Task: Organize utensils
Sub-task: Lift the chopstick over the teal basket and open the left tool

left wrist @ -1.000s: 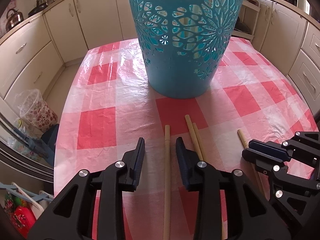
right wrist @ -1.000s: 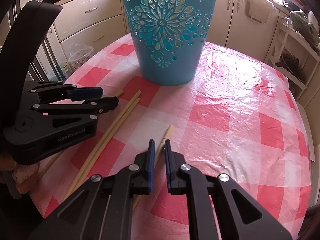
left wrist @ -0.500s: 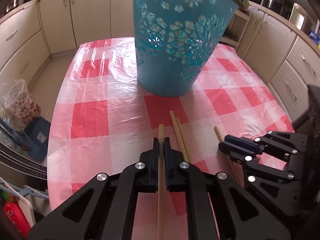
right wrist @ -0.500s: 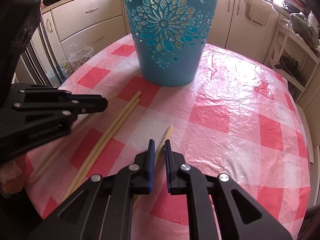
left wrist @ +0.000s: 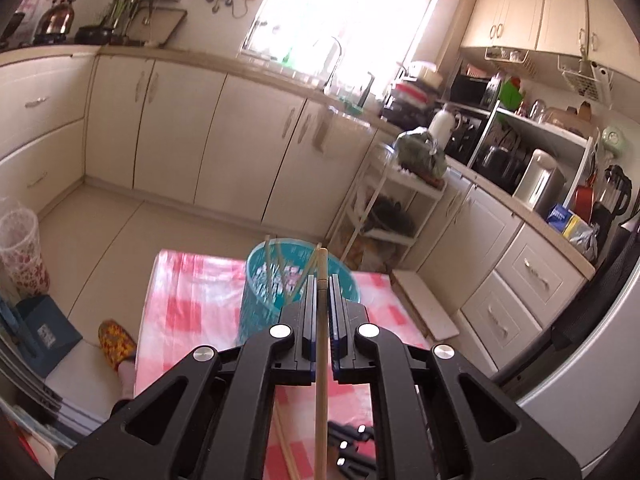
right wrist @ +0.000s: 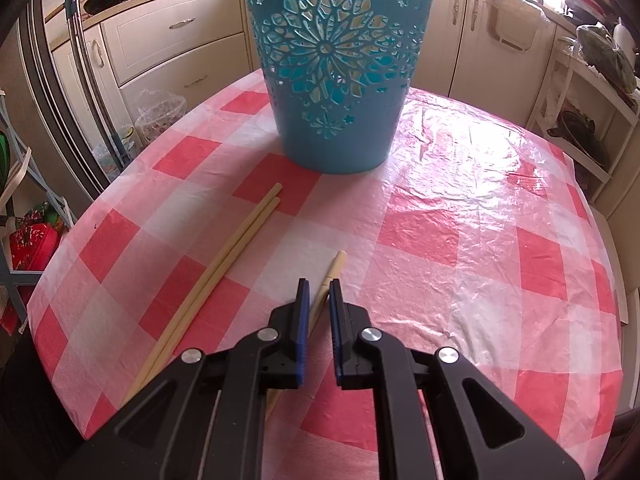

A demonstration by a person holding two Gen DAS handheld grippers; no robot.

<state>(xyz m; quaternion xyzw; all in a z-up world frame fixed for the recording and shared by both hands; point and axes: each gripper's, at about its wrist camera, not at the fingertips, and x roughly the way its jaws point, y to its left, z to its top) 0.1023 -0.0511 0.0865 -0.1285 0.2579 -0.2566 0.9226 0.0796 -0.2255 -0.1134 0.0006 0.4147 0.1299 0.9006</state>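
Kitchen cabinets line the walls around a table under a red-and-white checked cloth (right wrist: 480, 208). Since a second ago the left gripper (left wrist: 320, 280) has closed on one chopstick (left wrist: 320, 360) and lifted it clear of the tabletop; it now sits high, facing the blue basket (left wrist: 256, 304), whose rim it looks down into. Judgement: one utensil is picked and on its way to the basket. The right gripper (right wrist: 318, 286) has not moved; its jaws are nearly closed around a chopstick (right wrist: 334, 266) lying near the front edge, though contact cannot be confirmed.

Count: one basket toward the far edge; two chopsticks (right wrist: 224, 264) lying paired on the cloth; one at the right gripper; one held by the left; at least three sticks (left wrist: 276, 268) standing inside the basket
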